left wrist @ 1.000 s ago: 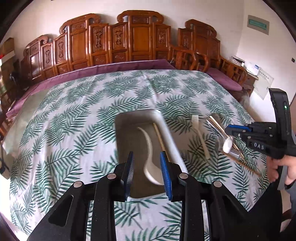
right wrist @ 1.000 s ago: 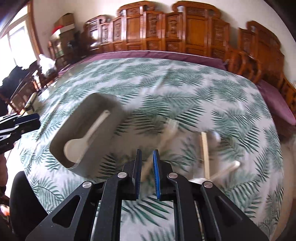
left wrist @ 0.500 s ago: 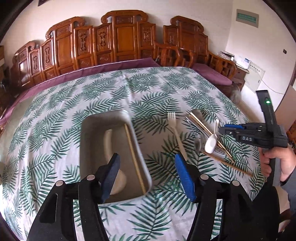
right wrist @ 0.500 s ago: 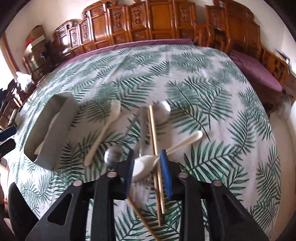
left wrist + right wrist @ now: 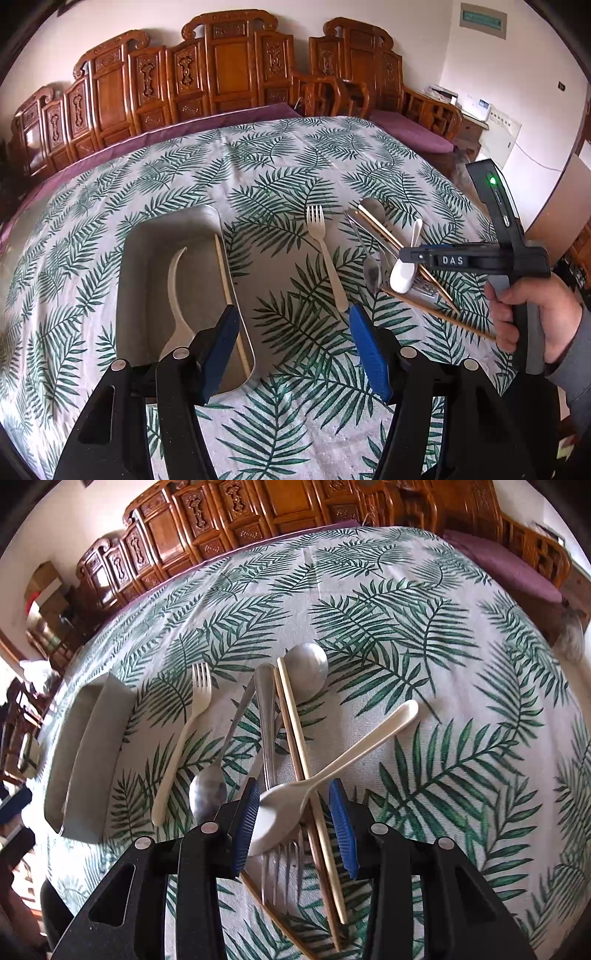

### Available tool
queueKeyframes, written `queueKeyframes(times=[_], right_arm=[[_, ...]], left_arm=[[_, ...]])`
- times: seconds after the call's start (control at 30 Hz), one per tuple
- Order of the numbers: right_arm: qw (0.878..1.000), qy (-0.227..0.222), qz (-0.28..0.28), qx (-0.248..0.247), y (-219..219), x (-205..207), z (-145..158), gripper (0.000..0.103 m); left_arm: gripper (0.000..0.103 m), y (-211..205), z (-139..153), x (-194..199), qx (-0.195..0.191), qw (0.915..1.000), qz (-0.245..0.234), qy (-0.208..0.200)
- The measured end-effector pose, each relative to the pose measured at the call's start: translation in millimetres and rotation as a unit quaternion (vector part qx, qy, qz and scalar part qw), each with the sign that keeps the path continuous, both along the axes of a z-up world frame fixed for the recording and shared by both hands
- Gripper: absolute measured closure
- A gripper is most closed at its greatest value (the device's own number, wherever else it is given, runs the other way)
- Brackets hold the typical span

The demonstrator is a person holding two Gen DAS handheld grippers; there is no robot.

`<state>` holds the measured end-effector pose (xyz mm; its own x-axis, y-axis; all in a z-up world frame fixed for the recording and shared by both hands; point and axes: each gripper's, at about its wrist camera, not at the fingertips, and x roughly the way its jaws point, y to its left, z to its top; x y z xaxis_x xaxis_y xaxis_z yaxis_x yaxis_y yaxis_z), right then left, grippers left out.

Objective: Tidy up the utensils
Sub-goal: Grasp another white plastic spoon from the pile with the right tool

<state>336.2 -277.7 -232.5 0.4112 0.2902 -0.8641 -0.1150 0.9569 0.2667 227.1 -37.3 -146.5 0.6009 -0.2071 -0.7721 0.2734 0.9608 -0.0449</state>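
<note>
My right gripper, jaws released, straddles white spoon: light, slick plastic; pinch the neck. Left gripper gapes empty.

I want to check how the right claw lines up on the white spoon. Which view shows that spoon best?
The right wrist view: the white spoon lies whole across the chopsticks, its bowl between the open fingers of the right claw. The left wrist view shows it small, far off, partly hidden behind that claw.
</note>
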Motion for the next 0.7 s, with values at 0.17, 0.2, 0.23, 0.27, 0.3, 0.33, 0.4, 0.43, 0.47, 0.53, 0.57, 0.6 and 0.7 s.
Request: queueKeyframes(times=[0.17, 0.2, 0.23, 0.27, 0.3, 0.33, 0.4, 0.43, 0.47, 0.53, 0.57, 0.6, 0.7], right_arm=[[0.999, 0.014, -0.023, 0.024, -4.8, 7.1, -6.2, 0.062], [0.999, 0.014, -0.025, 0.026, -5.4, 7.4, -6.2, 0.062], [0.999, 0.015, -0.026, 0.029, -6.0, 7.8, -6.4, 0.065], [0.999, 0.016, -0.027, 0.036, -6.8, 8.1, -6.8, 0.070], [0.999, 0.017, -0.029, 0.039, -7.8, 8.4, -6.8, 0.071], [0.999, 0.018, -0.032, 0.040, -8.7, 8.0, -6.2, 0.073], [0.998, 0.019, -0.038, 0.048, -12.2, 7.5, -5.9, 0.078], [0.998, 0.018, -0.041, 0.051, -14.4, 7.8, -5.6, 0.080], [0.998, 0.017, -0.043, 0.051, -16.2, 7.5, -5.1, 0.082], [0.997, 0.017, -0.043, 0.056, -18.8, 7.0, -5.0, 0.083], [0.997, 0.016, -0.043, 0.058, -19.9, 6.6, -4.3, 0.087], [0.997, 0.016, -0.042, 0.059, -20.5, 6.3, -3.7, 0.089], [0.998, 0.010, -0.036, 0.055, -22.8, 4.7, 0.2, 0.091]], left_arm=[[0.044, -2.8, -3.8, -1.0, 0.001, 1.0000, -0.001, 0.004], [0.044, -3.3, -4.4, -1.2, 0.001, 1.0000, -0.002, 0.004], [0.044, -4.1, -5.1, -1.2, 0.002, 1.0000, -0.002, 0.005], [0.044, -4.8, -5.8, -1.2, 0.003, 1.0000, -0.003, 0.005], [0.044, -5.7, -6.2, -0.7, 0.003, 1.0000, -0.003, 0.006], [0.044, -6.9, -6.9, -0.6, 0.003, 1.0000, -0.003, 0.007], [0.044, -9.3, -7.5, 0.2, 0.005, 1.0000, -0.004, 0.008], [0.044, -11.0, -7.8, -0.2, 0.006, 0.9999, -0.004, 0.008], [0.044, -12.4, -7.9, 0.0, 0.007, 0.9999, -0.005, 0.008], [0.044, -15.3, -7.9, -1.1, 0.009, 0.9999, -0.008, 0.008], [0.044, -16.2, -8.0, -1.5, 0.010, 0.9999, -0.008, 0.008], [0.044, -17.0, -8.1, -1.2, 0.011, 0.9999, -0.009, 0.008], [0.044, -19.9, -9.7, 0.6, 0.014, 0.9998, -0.010, 0.011]])
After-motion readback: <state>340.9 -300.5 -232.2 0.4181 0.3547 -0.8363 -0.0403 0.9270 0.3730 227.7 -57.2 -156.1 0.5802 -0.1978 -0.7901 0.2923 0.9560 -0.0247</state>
